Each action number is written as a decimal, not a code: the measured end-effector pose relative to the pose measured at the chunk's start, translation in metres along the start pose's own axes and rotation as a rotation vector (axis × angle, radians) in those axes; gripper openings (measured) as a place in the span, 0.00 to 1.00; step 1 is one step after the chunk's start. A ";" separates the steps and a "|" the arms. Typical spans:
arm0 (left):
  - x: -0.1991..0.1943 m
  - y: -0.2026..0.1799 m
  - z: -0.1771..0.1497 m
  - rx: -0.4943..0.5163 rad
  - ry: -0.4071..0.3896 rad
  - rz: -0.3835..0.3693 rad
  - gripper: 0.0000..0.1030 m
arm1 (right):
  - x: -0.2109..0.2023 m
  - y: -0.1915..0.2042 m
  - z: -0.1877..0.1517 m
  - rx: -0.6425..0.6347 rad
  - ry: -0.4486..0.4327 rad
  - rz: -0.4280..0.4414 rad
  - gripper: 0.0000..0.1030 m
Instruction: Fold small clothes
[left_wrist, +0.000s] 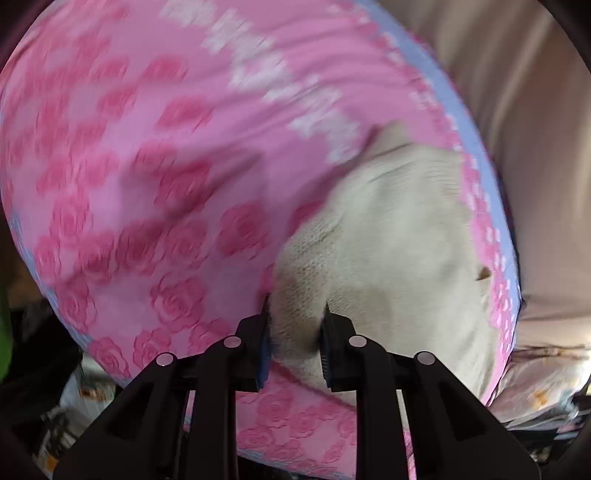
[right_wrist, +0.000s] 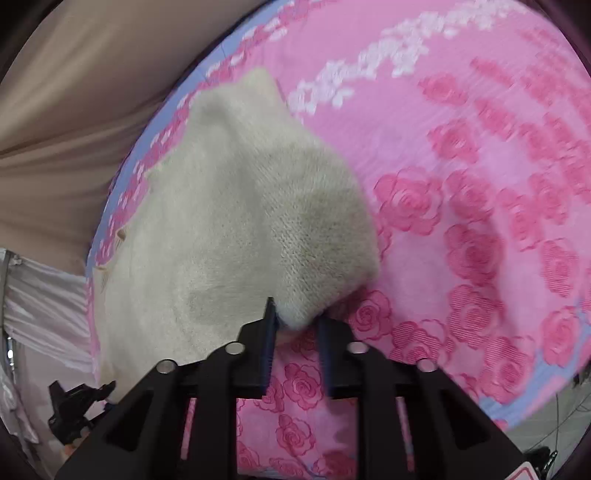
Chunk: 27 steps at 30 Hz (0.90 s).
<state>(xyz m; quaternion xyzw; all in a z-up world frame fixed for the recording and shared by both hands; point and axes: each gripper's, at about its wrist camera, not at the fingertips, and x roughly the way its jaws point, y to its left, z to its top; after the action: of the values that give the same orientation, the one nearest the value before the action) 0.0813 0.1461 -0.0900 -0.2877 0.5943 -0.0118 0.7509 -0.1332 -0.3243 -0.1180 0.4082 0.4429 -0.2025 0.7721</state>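
A cream knit garment (left_wrist: 399, 236) lies on a pink rose-patterned bed cover (left_wrist: 147, 166), near its blue-edged side. In the left wrist view my left gripper (left_wrist: 295, 321) is shut on a bunched edge of the garment, fabric pinched between the pads. In the right wrist view the cream garment (right_wrist: 240, 206) rises in a fold toward my right gripper (right_wrist: 295, 314), which is shut on its near corner. The left gripper (right_wrist: 79, 402) shows at the lower left of the right wrist view, at the garment's other end.
The bed cover (right_wrist: 461, 184) fills most of both views. A beige curtain (right_wrist: 74, 92) hangs beyond the blue edge. Cluttered items (left_wrist: 66, 406) lie below the bed edge at the left, and pale printed fabric (left_wrist: 543, 387) at the right.
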 end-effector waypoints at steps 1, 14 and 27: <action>-0.008 -0.010 0.001 0.035 -0.023 0.000 0.19 | -0.008 0.006 0.001 -0.039 -0.026 -0.035 0.26; -0.076 -0.211 -0.076 0.646 -0.209 -0.187 0.17 | -0.044 0.081 -0.022 -0.458 -0.159 -0.023 0.36; 0.051 -0.269 -0.214 1.027 0.064 -0.072 0.24 | -0.045 0.038 -0.005 -0.357 -0.123 0.014 0.44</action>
<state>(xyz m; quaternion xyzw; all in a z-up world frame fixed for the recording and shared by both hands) -0.0090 -0.1859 -0.0430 0.0983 0.5242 -0.3370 0.7759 -0.1338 -0.3006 -0.0640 0.2546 0.4207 -0.1400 0.8594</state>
